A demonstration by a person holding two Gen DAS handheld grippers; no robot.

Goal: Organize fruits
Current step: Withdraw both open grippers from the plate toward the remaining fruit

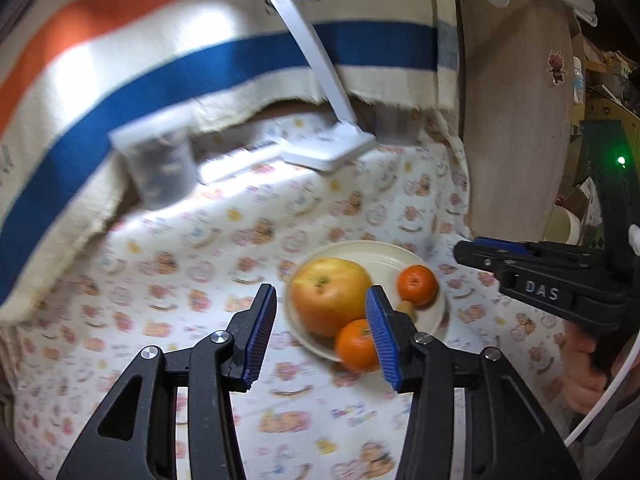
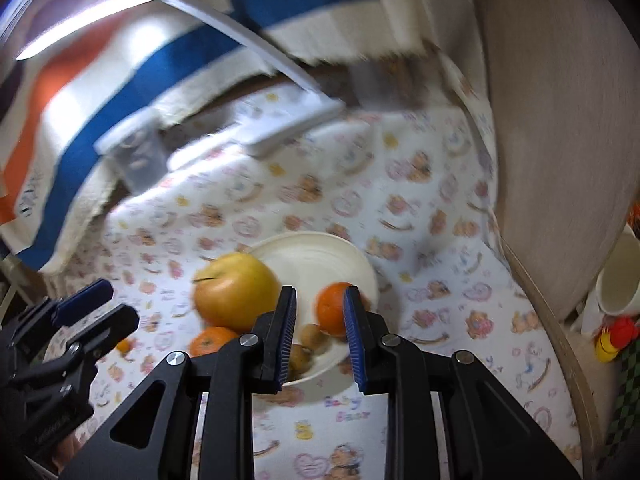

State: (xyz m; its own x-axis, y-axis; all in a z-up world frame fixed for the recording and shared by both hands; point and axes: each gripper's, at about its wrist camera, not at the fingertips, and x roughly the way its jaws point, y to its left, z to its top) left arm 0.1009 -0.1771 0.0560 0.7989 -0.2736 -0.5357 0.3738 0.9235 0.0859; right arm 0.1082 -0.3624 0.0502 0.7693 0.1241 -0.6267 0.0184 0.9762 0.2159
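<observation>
Apple (image 1: 330,296), two tangerines and small brown fruits sit on plate (image 1: 400,254) mid-bench; both hand-held grippers, left (image 1: 322,334) and right (image 2: 320,334), spread and empty; one small orange fruit (image 2: 123,345) left outside plate

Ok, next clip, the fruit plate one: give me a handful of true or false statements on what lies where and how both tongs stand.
1. The apple lies on the plate. True.
2. Three oranges lie on the plate. False: two show there, one on its right side, one at its near rim.
3. The left tongs are shut on the apple. False: their jaws stand apart and hold nothing.
4. The right tongs are open and empty. True.
5. The desk lamp stands behind the plate on the printed cloth. True.
6. The plate holds only the apple and oranges. False: small brownish fruits also lie near its front edge.
</observation>
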